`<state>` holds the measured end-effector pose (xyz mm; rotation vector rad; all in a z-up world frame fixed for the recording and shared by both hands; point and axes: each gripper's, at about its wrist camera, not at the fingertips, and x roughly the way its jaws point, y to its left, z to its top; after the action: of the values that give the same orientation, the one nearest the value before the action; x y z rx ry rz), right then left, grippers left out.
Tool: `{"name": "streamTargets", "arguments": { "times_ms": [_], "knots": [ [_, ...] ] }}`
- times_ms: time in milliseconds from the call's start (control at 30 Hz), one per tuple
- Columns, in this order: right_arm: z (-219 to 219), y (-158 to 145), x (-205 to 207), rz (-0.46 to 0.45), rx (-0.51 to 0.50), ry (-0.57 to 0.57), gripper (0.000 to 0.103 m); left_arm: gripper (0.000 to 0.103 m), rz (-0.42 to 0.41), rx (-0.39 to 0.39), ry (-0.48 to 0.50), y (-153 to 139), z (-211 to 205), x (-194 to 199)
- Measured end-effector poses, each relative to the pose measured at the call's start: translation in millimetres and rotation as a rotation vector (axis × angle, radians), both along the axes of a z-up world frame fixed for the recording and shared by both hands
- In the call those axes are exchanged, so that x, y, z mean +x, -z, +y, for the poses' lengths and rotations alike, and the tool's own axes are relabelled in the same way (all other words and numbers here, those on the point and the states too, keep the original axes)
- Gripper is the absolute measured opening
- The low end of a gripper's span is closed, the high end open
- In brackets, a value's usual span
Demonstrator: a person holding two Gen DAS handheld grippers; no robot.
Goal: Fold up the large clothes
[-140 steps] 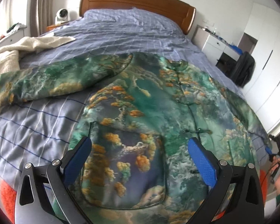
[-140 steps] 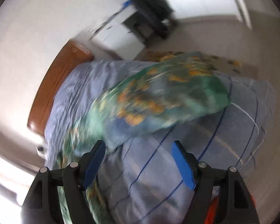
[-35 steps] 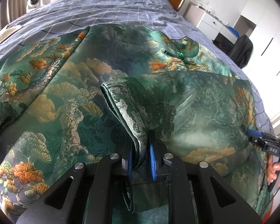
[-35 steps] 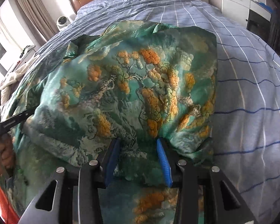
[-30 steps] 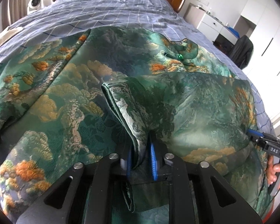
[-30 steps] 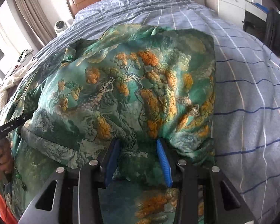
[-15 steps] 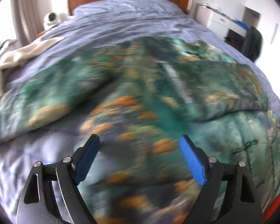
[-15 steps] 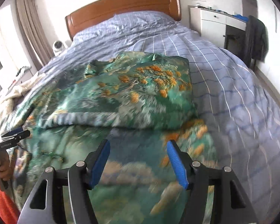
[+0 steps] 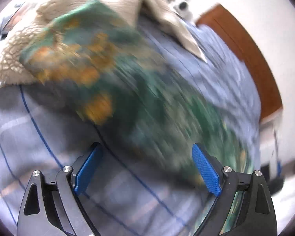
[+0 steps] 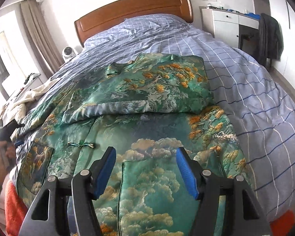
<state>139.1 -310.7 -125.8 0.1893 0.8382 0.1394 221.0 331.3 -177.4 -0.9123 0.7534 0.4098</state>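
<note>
Green-and-orange brocade jacket (image 10: 147,102) flat on blue checked bed (image 10: 255,82), one sleeve folded across chest; left tool (image 9: 146,169) and right tool (image 10: 145,169) both spread apart, empty.

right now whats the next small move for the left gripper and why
Probably bring the open left gripper down onto the unfolded green brocade sleeve lying over the cream knit blanket and grip its cuff; the other sleeve already lies folded across the jacket.

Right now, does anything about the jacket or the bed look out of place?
Only half folded: the jacket has one sleeve laid across its chest, while the other sleeve sprawls onto the cream blanket. The left-wrist view is badly motion-blurred.
</note>
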Motion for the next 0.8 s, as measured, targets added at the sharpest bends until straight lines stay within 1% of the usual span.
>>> {"name": "streamTargets", "arguments": {
  "times_ms": [67,100,133,167,200,233,267,300,367,433,467,500,567,600,700,733,800],
  "knots": [
    [5,-1,-2,-0.005,-0.014,-0.012,0.065,0.092,-0.003,-0.015,-0.047,2,14,6],
    [8,-1,-3,-0.003,-0.018,-0.018,0.065,0.09,-0.003,-0.016,-0.062,2,17,7],
    [11,1,-3,0.002,-0.014,-0.024,0.065,0.078,0.009,-0.006,-0.089,1,19,10],
    [12,1,-3,0.005,-0.009,-0.025,0.065,0.057,0.019,0.001,-0.093,0,19,12],
    [15,3,-4,0.009,0.001,-0.027,0.065,0.046,0.043,0.017,-0.091,-2,16,17],
    [17,4,-5,0.012,0.009,-0.029,0.065,0.028,0.053,0.035,-0.089,-5,13,20],
    [19,5,-6,0.016,0.018,-0.033,0.065,0.017,0.054,0.056,-0.082,-9,9,22],
    [22,7,-7,0.02,0.028,-0.037,0.065,0.014,0.058,0.094,-0.072,-18,1,25],
    [25,9,-8,0.025,0.041,-0.044,0.065,0.01,0.056,0.199,-0.041,-38,-10,25],
    [26,11,-11,0.027,0.053,-0.049,0.065,0.009,0.039,0.345,0.014,-68,-36,33],
    [27,11,-12,0.025,0.056,-0.049,0.065,0.009,0.031,0.399,0.039,-80,-45,34],
    [26,11,-13,0.024,0.059,-0.048,0.065,0.009,0.012,0.498,0.094,-100,-70,40],
    [24,13,-16,0.024,0.065,-0.037,0.065,0.009,-0.02,0.629,0.177,-123,-103,47],
    [23,13,-16,0.025,0.07,-0.031,0.065,0.009,-0.05,0.719,0.241,-137,-134,52],
    [18,11,-18,0.023,0.085,-0.012,0.065,0.009,-0.106,0.868,0.374,-156,-196,62],
    [16,10,-20,0.016,0.089,-0.006,0.065,0.009,-0.127,0.921,0.435,-158,-227,68],
    [12,7,-23,0.006,0.094,0.001,0.065,0.009,-0.144,0.997,0.521,-155,-272,75]
  ]
}}
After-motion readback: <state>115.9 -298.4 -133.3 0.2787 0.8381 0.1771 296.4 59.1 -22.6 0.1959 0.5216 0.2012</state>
